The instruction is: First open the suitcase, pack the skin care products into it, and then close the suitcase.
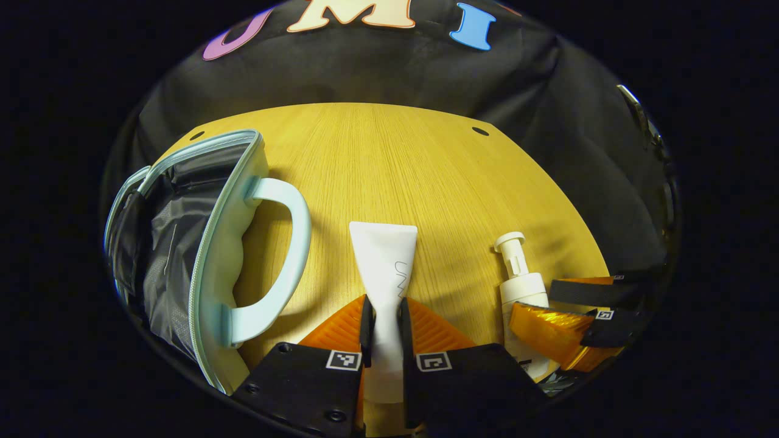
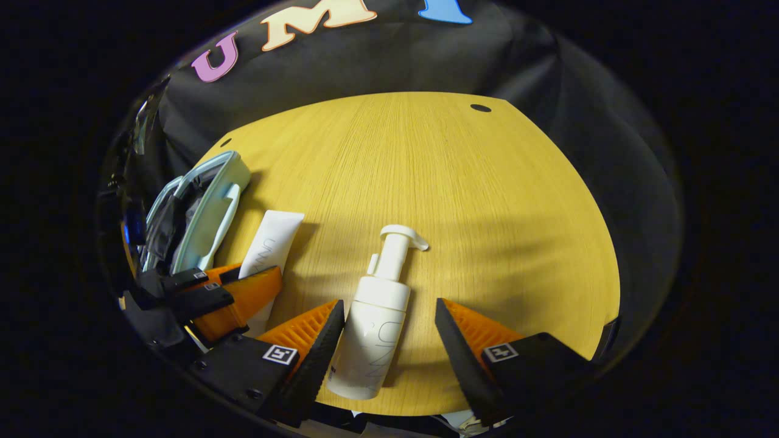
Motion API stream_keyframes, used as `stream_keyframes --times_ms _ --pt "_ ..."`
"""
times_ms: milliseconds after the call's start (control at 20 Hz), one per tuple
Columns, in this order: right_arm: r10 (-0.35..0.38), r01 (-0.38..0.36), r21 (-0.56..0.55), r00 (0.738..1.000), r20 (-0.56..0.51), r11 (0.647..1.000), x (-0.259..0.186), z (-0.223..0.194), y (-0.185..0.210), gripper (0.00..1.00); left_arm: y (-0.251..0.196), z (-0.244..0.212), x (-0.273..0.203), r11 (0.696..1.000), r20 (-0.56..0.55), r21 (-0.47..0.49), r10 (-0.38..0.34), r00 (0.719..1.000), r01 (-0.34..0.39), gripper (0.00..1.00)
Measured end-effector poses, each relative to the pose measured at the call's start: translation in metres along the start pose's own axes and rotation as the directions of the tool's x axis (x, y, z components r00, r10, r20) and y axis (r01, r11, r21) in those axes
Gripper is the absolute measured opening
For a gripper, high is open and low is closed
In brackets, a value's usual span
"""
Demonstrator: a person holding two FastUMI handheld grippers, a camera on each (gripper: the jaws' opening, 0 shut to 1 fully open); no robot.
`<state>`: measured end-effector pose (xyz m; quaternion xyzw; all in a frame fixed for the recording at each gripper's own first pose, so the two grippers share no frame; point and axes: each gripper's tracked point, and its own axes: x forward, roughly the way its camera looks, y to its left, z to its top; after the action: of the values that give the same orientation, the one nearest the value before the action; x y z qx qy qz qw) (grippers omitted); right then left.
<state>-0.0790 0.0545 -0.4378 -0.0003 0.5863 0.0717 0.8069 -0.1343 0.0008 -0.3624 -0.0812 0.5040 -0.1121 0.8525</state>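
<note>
Tube (image 1: 384,267) pinched in left claw (image 1: 385,322); pump bottle (image 2: 374,322) lies btwn right claw (image 2: 389,331) fingers, wide apart, no grip.

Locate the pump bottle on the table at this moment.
In the right gripper view the pump bottle lies on the table between the open right gripper fingers, right of the tube.
</note>
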Motion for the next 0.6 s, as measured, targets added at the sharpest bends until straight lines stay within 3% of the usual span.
stream_keyframes --times_ms 100,250,400,600 --pt "0.007 -0.007 0.006 1.000 -0.030 1.000 0.009 -0.005 0.004 0.75 -0.003 0.001 -0.002 1.000 -0.002 0.010 -0.002 1.000 0.002 0.19" --pt "0.011 -0.011 0.008 1.000 -0.029 1.000 0.006 -0.002 0.005 0.60 -0.008 0.003 -0.003 1.000 -0.002 0.024 -0.004 1.000 0.004 0.13" --pt "0.021 -0.020 0.019 1.000 -0.018 1.000 0.007 -0.001 0.006 0.54 -0.012 0.003 -0.006 0.999 -0.023 0.032 -0.041 0.999 0.042 0.06" --pt "0.022 -0.021 0.036 1.000 -0.016 0.999 0.008 -0.001 0.006 0.53 -0.019 0.030 -0.021 0.995 0.026 0.071 -0.069 0.997 0.067 0.06"
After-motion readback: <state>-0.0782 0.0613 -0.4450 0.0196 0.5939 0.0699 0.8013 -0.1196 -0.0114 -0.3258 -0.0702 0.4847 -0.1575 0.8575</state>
